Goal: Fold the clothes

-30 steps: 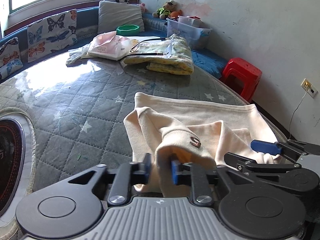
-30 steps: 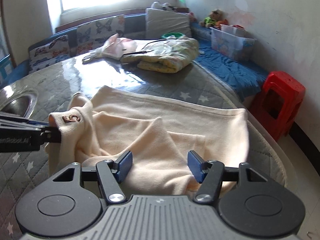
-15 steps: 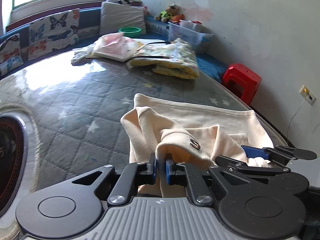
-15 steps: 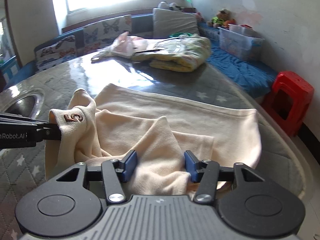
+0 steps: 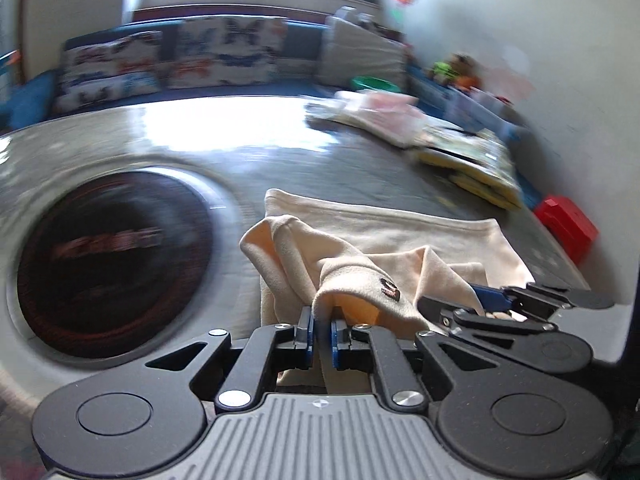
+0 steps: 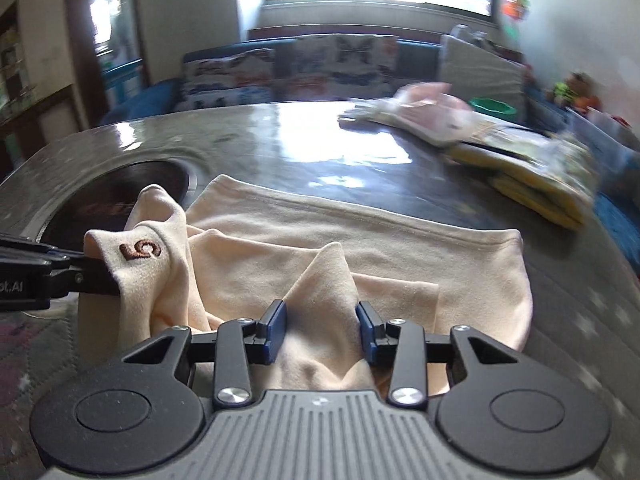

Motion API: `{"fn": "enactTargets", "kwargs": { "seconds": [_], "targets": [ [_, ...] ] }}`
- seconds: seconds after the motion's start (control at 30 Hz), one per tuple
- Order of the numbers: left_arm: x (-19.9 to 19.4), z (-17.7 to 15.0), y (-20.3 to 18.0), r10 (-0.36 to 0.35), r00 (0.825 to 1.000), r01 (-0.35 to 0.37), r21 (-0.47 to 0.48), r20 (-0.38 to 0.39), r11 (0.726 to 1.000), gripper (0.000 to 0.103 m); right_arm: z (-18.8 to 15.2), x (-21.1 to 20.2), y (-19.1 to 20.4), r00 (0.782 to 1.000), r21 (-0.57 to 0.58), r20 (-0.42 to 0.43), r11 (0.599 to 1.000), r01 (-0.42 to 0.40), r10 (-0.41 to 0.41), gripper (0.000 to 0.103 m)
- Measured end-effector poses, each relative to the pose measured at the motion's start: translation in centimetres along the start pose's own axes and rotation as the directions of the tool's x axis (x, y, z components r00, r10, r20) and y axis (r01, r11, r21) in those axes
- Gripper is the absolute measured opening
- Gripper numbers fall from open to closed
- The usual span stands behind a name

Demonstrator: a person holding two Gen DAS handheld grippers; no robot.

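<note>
Currently the cream garment lies at the near edge of the quilted table. The left gripper is clenched on its embroidered cuff; the right gripper straddles a raised fold, jaws apart. The fabric looks soft, light and limp, so grip hems or cuffs.

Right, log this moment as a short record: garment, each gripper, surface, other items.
garment: cream top, partly bunched, lying on the table
left gripper: shut on a cuff marked 5, lifted
right gripper: jaws apart around a raised fold, not clamped
surface: grey quilted table
other items: folded yellow blanket, pink cloth, red stool
</note>
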State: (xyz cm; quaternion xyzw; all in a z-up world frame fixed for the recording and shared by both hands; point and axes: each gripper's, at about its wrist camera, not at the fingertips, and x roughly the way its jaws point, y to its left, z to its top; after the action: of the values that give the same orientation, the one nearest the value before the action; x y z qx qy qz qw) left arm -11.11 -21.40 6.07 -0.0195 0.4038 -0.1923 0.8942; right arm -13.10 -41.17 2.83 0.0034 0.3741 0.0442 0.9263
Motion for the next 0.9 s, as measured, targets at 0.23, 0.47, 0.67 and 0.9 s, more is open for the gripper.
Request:
{"fn": "enactTargets", "kwargs": {
  "seconds": [0.23,0.47,0.67,0.9],
  "targets": [
    [-2.7,-1.1,5.3,0.166,0.986,-0.161,-0.142,0.021,0.977,0.008,3.5,2.7,6.1,0.987,-0.145,-0.027,0.976,-0.161,0.158,0.015],
    [-4.5,-2.6,7.2,0.207,0.978,-0.201,-0.175,0.012,0.964,0.008,4.0,0.8,8.4,0.980,-0.190,0.022,0.963,-0.192,0.199,0.010],
    [-5.1,-3.9,7.0,0.185,0.983,-0.183,-0.152,0.002,0.971,0.007,3.9,0.1,8.2,0.984,-0.165,0.031,0.971,-0.170,0.177,0.012],
    [-5.5,-4.9,8.4,0.130,0.991,-0.130,-0.171,-0.009,0.977,0.008,4.5,-0.2,9.4,0.988,-0.189,0.025,0.971,-0.146,0.153,0.032]
  ]
}}
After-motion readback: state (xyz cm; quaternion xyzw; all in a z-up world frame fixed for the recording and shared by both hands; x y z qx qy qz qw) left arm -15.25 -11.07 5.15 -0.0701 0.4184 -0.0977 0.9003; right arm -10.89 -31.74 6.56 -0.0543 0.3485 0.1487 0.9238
